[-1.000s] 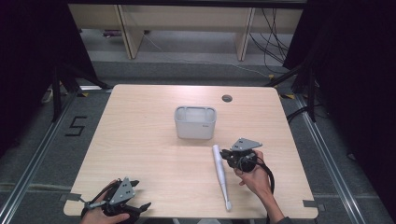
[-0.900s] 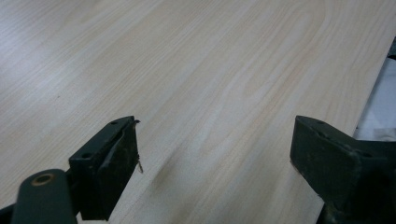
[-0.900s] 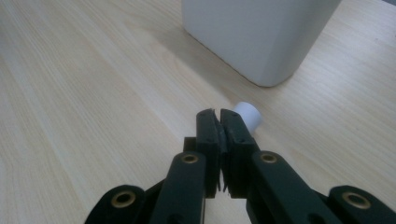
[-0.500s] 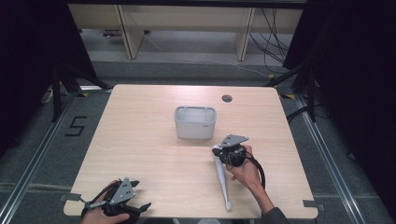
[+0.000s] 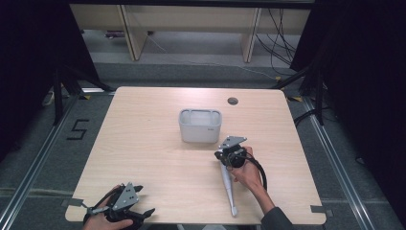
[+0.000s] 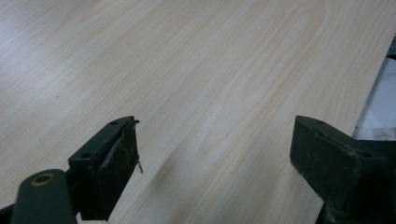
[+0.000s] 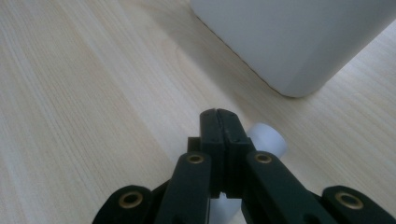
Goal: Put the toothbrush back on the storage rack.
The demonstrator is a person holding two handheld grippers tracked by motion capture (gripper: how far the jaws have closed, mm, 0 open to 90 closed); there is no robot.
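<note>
the counter [image 5: 143, 143] has wide bare wood left of the white bin [image 5: 200, 125] near its middle. a long white tool [image 5: 228, 184] lies from just below the bin toward the near edge. the right gripper [image 7: 219, 122], fingers pressed together and gripping nothing, sits over the tool's blunt top end (seen just beside them). the left gripper [image 6: 215, 154], at the near left corner, gapes wide and empty.

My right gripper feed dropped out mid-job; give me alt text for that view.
The right gripper has its black fingers pressed shut over a white stick lying on the wooden table. A white container stands just beyond, upper right.
</note>
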